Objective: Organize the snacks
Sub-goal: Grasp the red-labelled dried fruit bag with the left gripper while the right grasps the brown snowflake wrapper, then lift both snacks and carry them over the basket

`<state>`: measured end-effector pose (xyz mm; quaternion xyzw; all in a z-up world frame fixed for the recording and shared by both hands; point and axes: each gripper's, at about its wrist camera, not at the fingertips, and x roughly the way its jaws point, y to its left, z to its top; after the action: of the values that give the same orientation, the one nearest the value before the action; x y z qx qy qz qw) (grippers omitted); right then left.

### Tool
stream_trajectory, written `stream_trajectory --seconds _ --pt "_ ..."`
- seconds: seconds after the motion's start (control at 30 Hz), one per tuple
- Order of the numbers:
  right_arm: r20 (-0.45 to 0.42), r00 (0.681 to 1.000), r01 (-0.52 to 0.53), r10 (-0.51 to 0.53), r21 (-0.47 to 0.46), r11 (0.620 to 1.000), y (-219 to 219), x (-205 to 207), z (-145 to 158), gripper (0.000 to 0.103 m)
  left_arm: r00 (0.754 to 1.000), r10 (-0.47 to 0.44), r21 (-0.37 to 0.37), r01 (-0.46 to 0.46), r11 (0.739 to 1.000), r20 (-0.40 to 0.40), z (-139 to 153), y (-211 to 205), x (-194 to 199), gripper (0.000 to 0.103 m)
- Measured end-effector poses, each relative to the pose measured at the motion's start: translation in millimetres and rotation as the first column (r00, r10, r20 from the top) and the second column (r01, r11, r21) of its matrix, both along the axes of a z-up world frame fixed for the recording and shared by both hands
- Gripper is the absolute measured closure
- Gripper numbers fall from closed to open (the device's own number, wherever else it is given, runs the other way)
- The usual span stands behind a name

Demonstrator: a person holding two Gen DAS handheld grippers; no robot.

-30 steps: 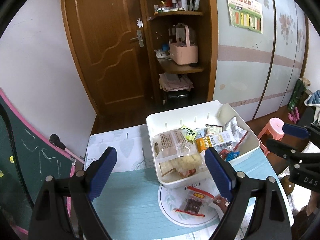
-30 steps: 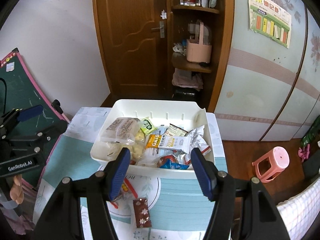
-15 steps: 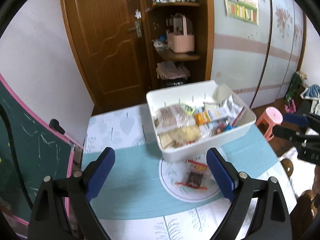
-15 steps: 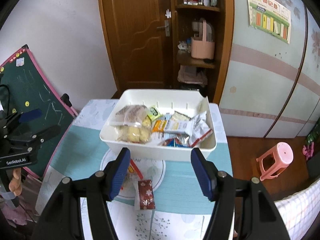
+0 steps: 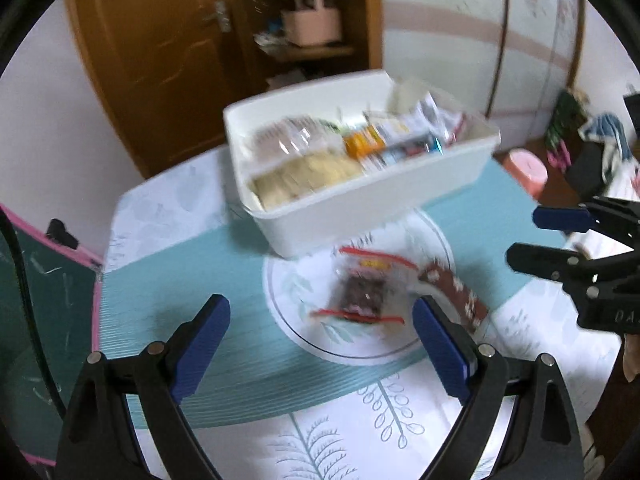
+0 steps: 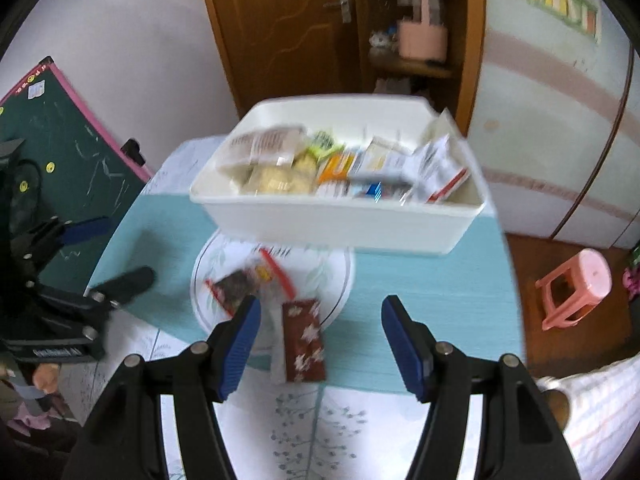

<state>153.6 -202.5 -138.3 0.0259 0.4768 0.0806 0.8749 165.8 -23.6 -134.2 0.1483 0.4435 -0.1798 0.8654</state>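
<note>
A white bin (image 5: 360,208) (image 6: 336,220) full of snack packets stands at the back of the table. In front of it lie two loose snacks: a clear red-edged packet (image 5: 362,292) (image 6: 244,280) with dark contents and a brown flowered packet (image 5: 456,292) (image 6: 302,340). My left gripper (image 5: 320,332) hangs open above the table, the red-edged packet just ahead between its fingers. My right gripper (image 6: 320,328) is open too, with the brown packet lying between its fingers and nearer the left one. Each gripper shows at the other view's edge (image 5: 560,240) (image 6: 100,256). The picture is blurred.
The table wears a teal and white cloth (image 5: 168,280) with a round leaf print. A green chalkboard (image 6: 64,152) leans at the left. A pink stool (image 6: 576,288) stands on the floor at the right. Behind are a wooden door (image 6: 288,28) and shelves.
Both grippers have come down toward the table, so the bin and the two loose packets look larger and closer. The left gripper's jaws stand slightly wider.
</note>
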Motion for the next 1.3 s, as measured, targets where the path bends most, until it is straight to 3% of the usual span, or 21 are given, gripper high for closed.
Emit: stream_trajectory --seconds 0.17,0.4,0.6,0.93,1.13,1.3 --pt "-0.084 0.996 -0.03 0.03 0.002 1.0 14 4 -42 0.04 0.996 -0.042 0.017 0.043 0.999 -0.082 -34 -6 11 0.011" --pt "-0.137 0.99 -0.042 0.037 -0.031 0.999 27 19 -84 0.044 0.987 -0.07 -0.002 0.07 0.998 -0.142 -53 -5 27 0.011" --pt "-0.068 0.996 -0.059 0.051 -0.12 0.991 39 21 -89 0.064 0.984 -0.075 -0.01 0.074 0.997 -0.16 -61 -12 40 0.011" --pt "-0.047 0.995 0.089 -0.09 -0.03 0.996 -6 17 -85 0.067 0.972 -0.076 -0.004 0.077 0.997 -0.221 -87 -40 60 0.011" --pt "-0.039 0.992 0.123 -0.123 -0.013 0.992 -11 10 -85 0.067 0.97 -0.083 -0.003 0.085 0.996 -0.227 -90 -46 59 0.035" --pt "-0.044 0.991 0.122 -0.123 -0.016 0.992 -11 10 -84 0.067 0.979 -0.078 0.021 0.083 0.996 -0.189 -88 -50 50 0.047"
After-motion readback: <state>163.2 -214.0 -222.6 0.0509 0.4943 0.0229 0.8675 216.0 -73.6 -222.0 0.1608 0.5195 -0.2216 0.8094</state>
